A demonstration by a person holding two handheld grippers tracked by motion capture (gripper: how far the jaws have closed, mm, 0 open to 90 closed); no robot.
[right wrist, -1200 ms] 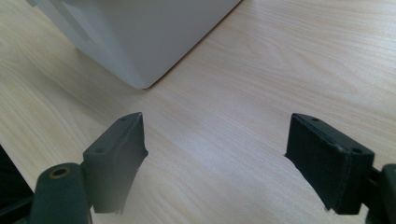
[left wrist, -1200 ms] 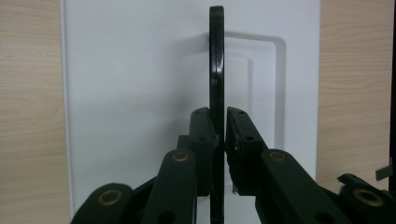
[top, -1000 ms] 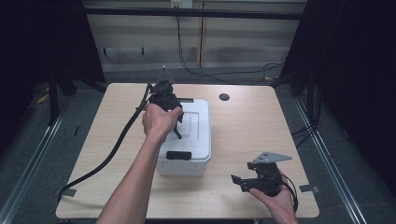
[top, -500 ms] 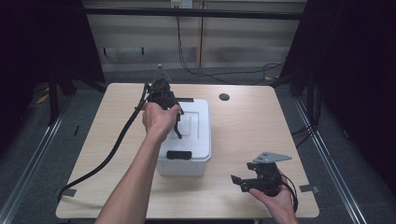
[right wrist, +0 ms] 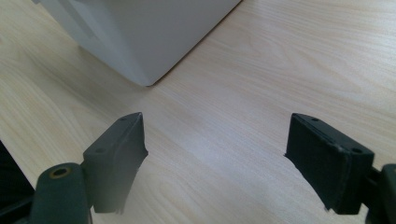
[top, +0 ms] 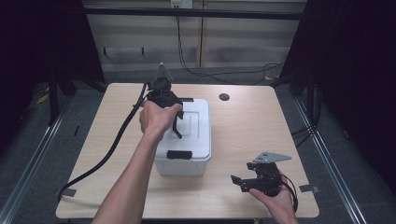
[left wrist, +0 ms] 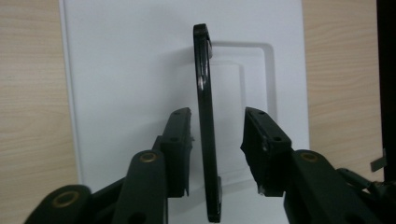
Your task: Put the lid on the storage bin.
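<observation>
A white rectangular plastic storage box [top: 184, 140] with a lid sits near the middle of the light wooden table [top: 243, 121], and its black hinged carry handle [left wrist: 205, 121] is raised upright over the lid's recess. The left claw [left wrist: 215, 144] hovers above the lid with its jaws apart, one on each side of the handle; the left one stands just beside it, the right one stands off, and neither looks pressed on. It is set this way, I judge, so that closing the jaws would grip the handle and let the box be lifted or carried.

The right claw [top: 239, 181] rests low near the table's front right corner, released, its jaws spread wide. It sits apart from the box, probably waiting to steady it.

The left gripper view gives the gap between jaws and handle, which the hand [top: 156, 116] hides from above. The high view shows a black front latch [top: 180, 154] on the box, possibly fastened, though it is too small to be sure. The right gripper view catches a bottom corner of the box resting flat on the wood.
</observation>
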